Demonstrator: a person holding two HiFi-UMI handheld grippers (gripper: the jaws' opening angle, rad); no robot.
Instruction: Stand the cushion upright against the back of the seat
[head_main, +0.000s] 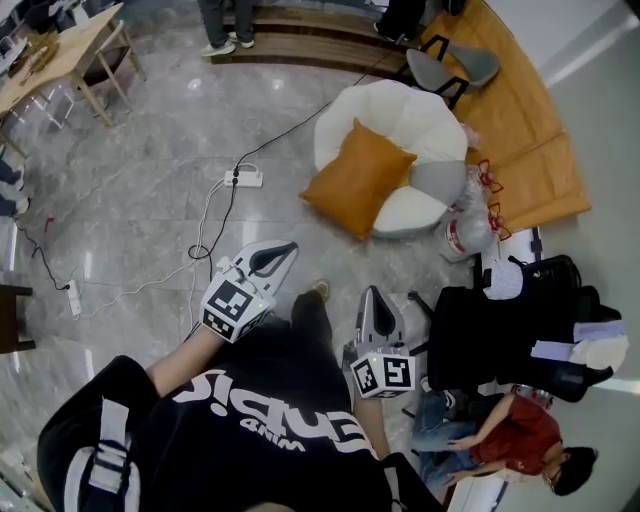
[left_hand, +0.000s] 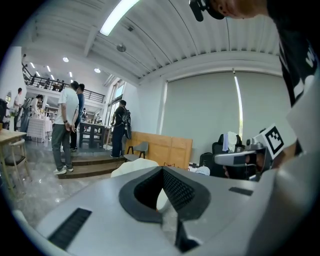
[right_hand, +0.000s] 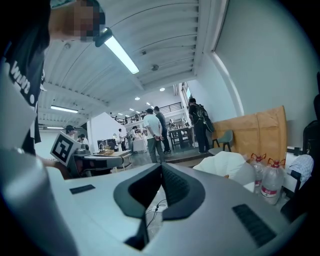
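– What's in front of you?
– A grey marble floor (head_main: 150, 180), and on it, upper centre of the frame, a white petal-backed round seat (head_main: 400, 120). The square orange fabric cushion (head_main: 358, 178) lies tilted across the seat's front edge, away from its back.
– And your tools?
– Your left tool (head_main: 285, 250) and right tool (head_main: 373, 297) are both closed on nothing, well apart from the seat.

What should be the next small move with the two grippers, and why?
Probably bring both grippers forward toward the orange cushion and open the jaws on the way. The left gripper and right gripper are both shut, empty and well apart from the white chair. The cushion sits tilted at the chair's near edge, not upright against its back.
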